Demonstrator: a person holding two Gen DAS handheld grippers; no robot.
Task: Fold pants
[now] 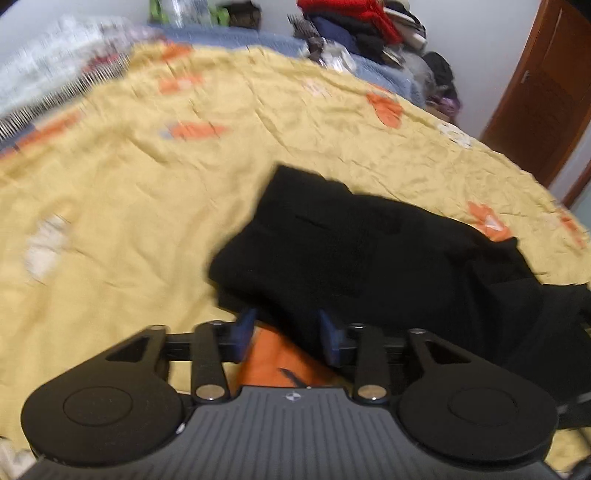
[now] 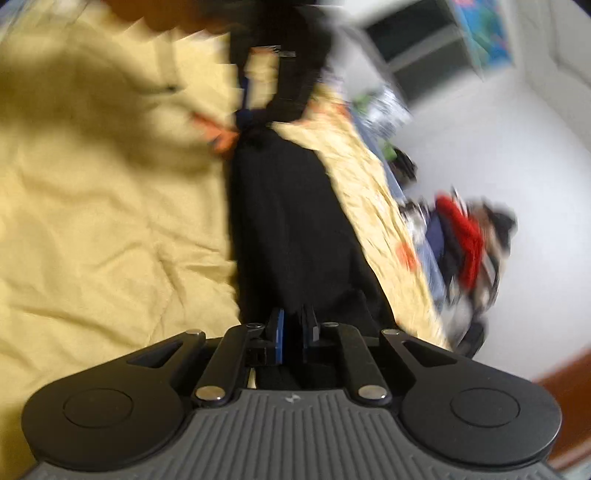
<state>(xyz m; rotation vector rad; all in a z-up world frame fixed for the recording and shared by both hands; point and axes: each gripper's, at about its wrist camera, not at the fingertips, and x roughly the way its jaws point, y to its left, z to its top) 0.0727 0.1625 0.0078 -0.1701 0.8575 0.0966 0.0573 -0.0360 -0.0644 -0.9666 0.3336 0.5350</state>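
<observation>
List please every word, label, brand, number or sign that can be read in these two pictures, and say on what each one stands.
No text can be read in either view.
A small white emblem, a symbol without letters, sits on the grey ribbed body of the left gripper and of the right gripper.
The packages behind the bed carry print, too blurred to read.
The black pants and the yellow bedspread show no readable label.

The pants (image 1: 354, 251) lie on the bedspread (image 1: 129, 192) — just before the left gripper (image 1: 288, 332). Behind the bedspread, a clothes pile (image 1: 362, 29) stands at the wall.
</observation>
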